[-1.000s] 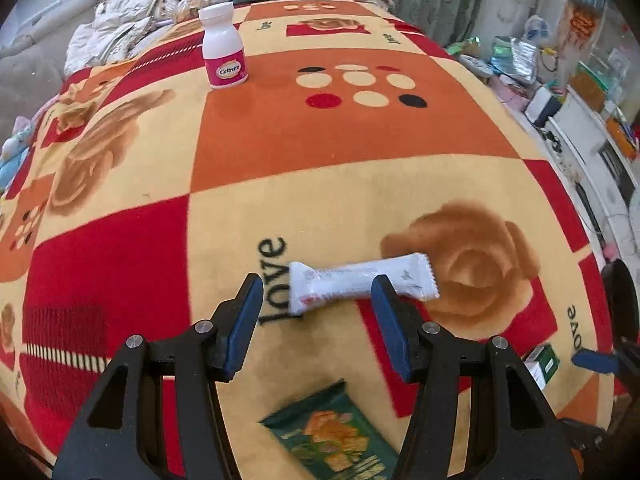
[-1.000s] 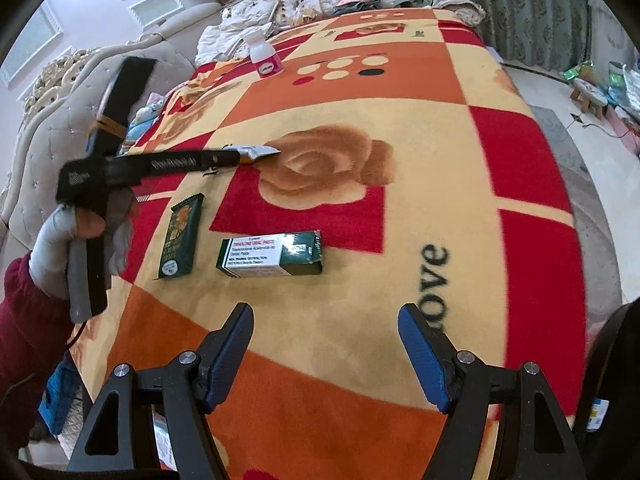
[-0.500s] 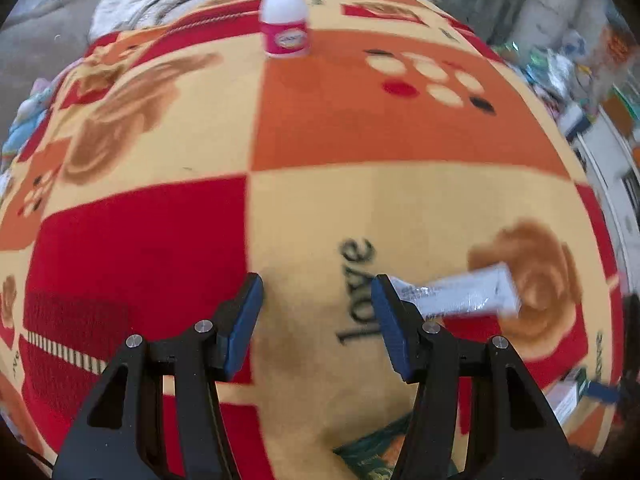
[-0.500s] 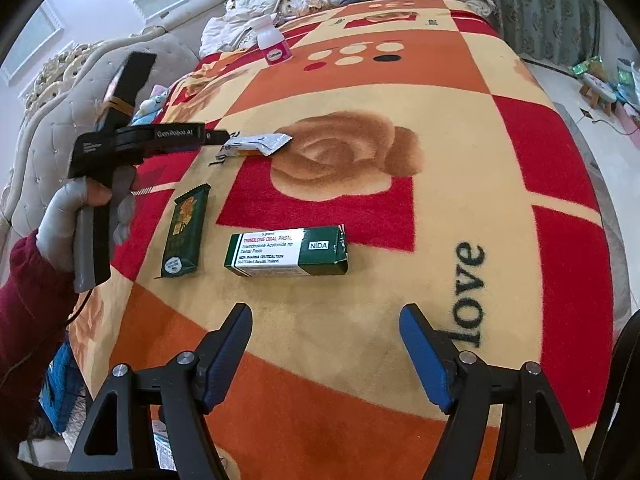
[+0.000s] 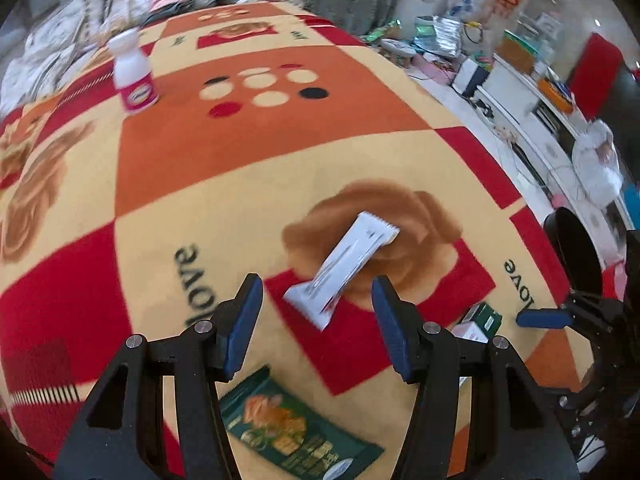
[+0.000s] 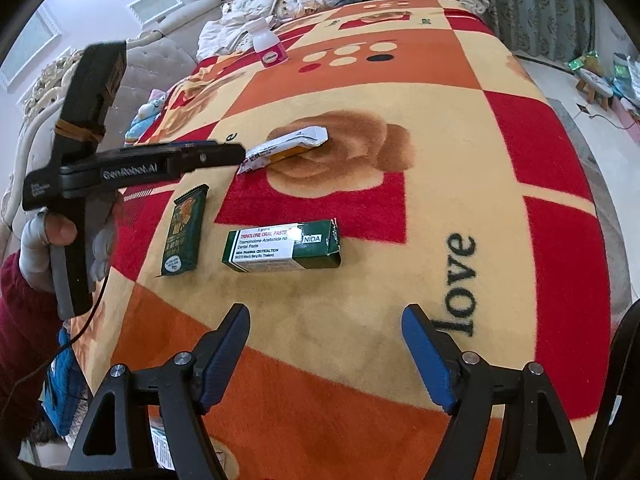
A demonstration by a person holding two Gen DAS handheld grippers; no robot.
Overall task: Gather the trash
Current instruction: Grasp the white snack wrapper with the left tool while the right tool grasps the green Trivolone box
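The left gripper [image 5: 318, 304] hangs over a patterned blanket [image 5: 248, 152] in red, orange and cream squares, its 2 blue-padded fingers [image 5: 244, 320] spread and just lately opening a little wider, with nothing pinched. A white wrapper [image 5: 344, 268] lies slantwise on the blanket, its near end showing between the fingertips and its far end resting on a brown rose print; the pads do not touch it. From the right wrist camera the same wrapper [image 6: 286, 148] sits just past the tip of the left gripper [image 6: 236, 152], which a gloved hand [image 6: 44, 248] in a dark red sleeve holds by the handle. The right gripper [image 6: 326, 344] has its 2 fingers [image 6: 426, 356] spread wide over bare blanket, holding nothing. Ahead of it lie a green and white box [image 6: 282, 250] and, to its left, a dark green snack packet [image 6: 184, 232], the 2 near each other but apart. A white bottle [image 6: 269, 46] with a pink label stands upright at the far end of the blanket, well apart from the rest.
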